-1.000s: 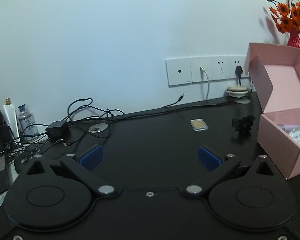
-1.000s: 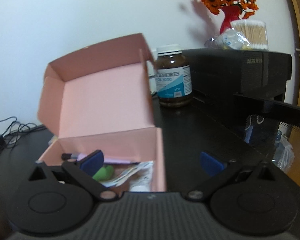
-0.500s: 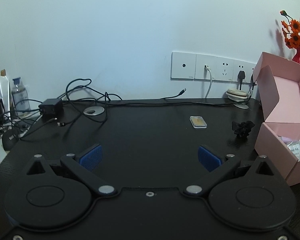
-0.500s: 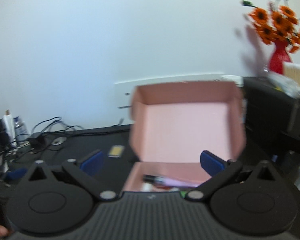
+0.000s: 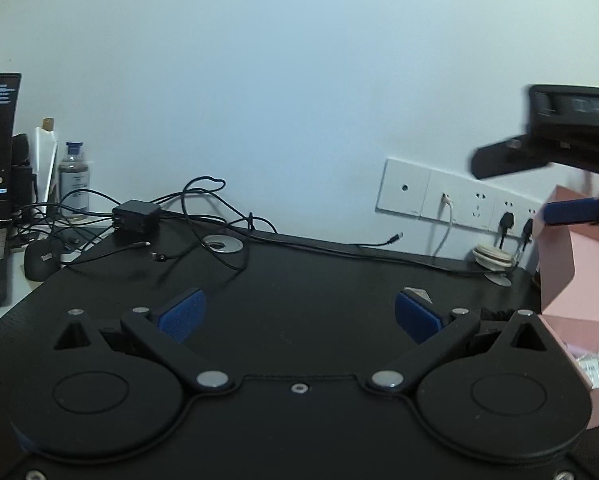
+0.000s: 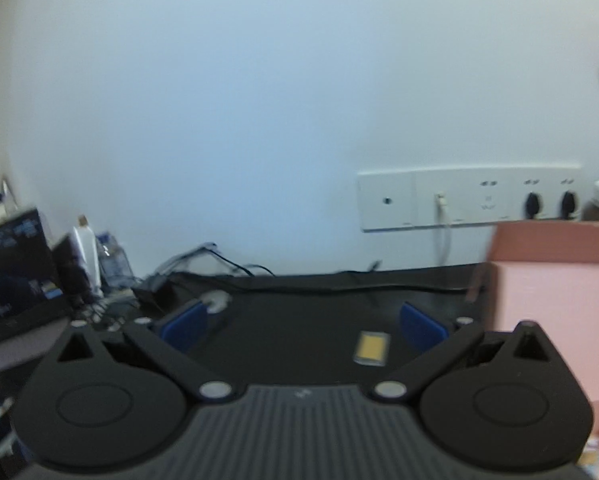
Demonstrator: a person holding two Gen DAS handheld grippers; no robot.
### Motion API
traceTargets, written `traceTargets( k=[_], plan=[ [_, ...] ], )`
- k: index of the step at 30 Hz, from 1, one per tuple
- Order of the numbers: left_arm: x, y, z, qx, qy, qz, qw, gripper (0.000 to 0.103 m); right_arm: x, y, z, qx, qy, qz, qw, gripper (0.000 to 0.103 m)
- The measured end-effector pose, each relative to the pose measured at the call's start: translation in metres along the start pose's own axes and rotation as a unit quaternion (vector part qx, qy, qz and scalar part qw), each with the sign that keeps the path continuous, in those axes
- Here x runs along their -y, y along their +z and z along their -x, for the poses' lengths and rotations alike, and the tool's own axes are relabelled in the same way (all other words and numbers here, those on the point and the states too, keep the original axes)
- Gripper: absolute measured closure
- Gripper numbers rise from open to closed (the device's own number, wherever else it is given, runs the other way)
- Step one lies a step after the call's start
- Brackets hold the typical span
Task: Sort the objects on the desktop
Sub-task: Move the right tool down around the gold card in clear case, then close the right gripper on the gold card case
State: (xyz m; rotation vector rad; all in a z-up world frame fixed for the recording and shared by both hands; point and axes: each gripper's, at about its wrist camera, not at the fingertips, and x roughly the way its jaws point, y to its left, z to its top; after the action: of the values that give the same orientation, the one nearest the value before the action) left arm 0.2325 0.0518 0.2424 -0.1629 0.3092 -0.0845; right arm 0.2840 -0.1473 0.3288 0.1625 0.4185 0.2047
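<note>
Gold card in a clear case [image 6: 372, 348]: lies flat on the black desk [image 6: 307, 316], seen in the right wrist view between the spread blue pads, nearer the right-hand pad [image 6: 421, 330]; touched by neither. In the left wrist view only a corner of it [image 5: 418, 293] shows above the right-hand blue pad.

Pink box [image 5: 579, 280]: stands open at the desk's right edge, lid upright, packets visible inside at lower right.

Black hair tie [image 5: 495, 314]: mostly hidden behind the left gripper's finger linkage, beside the box.

Left gripper [image 5: 297, 314]: jaws wide apart, empty, above bare desk.

Right gripper [image 6: 303, 326]: jaws wide apart, empty; picture blurred. Its body also shows at the upper right of the left wrist view, above the box.

Wall sockets [image 5: 451, 202]: white cable and black plugs inserted.

Black adapter [image 5: 136, 218]: with tangled cables at rear left.

Small bottle [image 5: 73, 182]: far left, by a laptop screen.
</note>
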Motion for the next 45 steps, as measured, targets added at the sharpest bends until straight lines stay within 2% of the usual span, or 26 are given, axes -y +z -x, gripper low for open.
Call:
traceTargets(
  k=[3, 9, 14, 16, 20, 23, 24, 28, 34, 39, 45],
  plan=[
    [-0.001, 0.001, 0.000, -0.001, -0.006, 0.003, 1.0000, 0.000, -0.004, 0.002, -0.025, -0.009, -0.007, -0.017, 1.000, 0.001],
    [-0.008, 0.002, -0.002, -0.007, -0.003, 0.024, 0.9997, 0.000, -0.010, -0.004, -0.075, -0.050, -0.051, 0.015, 0.997, 0.002],
    [-0.010, 0.002, -0.004, -0.009, -0.003, 0.027, 0.9996, 0.000, 0.002, -0.004, -0.105, -0.066, -0.060, -0.009, 0.996, 0.005],
    [-0.009, 0.001, -0.003, -0.008, -0.004, 0.024, 0.9997, 0.000, 0.005, -0.007, -0.120, -0.085, -0.071, -0.010, 0.994, 0.009],
    [-0.008, 0.001, -0.004, -0.012, -0.002, 0.022, 0.9997, 0.000, 0.011, -0.020, -0.149, -0.133, -0.097, 0.001, 0.986, 0.026],
    [-0.008, 0.001, -0.005, -0.015, -0.003, 0.025, 0.9996, 0.000, 0.018, -0.026, -0.162, -0.151, -0.095, -0.008, 0.984, 0.037],
    [-0.009, 0.001, -0.005, -0.016, -0.004, 0.027, 0.9995, 0.000, 0.020, -0.026, -0.165, -0.156, -0.092, -0.009, 0.983, 0.046],
    [-0.007, 0.000, -0.004, -0.016, -0.006, 0.021, 0.9996, 0.000, 0.025, -0.027, -0.172, -0.178, -0.089, -0.006, 0.980, 0.057],
    [-0.006, -0.001, -0.004, -0.015, -0.010, 0.018, 0.9997, 0.000, 0.032, -0.020, -0.171, -0.169, -0.112, -0.027, 0.979, 0.058],
    [-0.008, -0.001, -0.005, -0.018, -0.010, 0.024, 0.9995, 0.000, 0.035, -0.021, -0.176, -0.178, -0.143, -0.008, 0.974, 0.057],
    [-0.008, -0.001, -0.004, -0.017, -0.010, 0.023, 0.9995, 0.000, 0.031, -0.027, -0.184, -0.194, -0.154, 0.004, 0.969, 0.057]
  ],
)
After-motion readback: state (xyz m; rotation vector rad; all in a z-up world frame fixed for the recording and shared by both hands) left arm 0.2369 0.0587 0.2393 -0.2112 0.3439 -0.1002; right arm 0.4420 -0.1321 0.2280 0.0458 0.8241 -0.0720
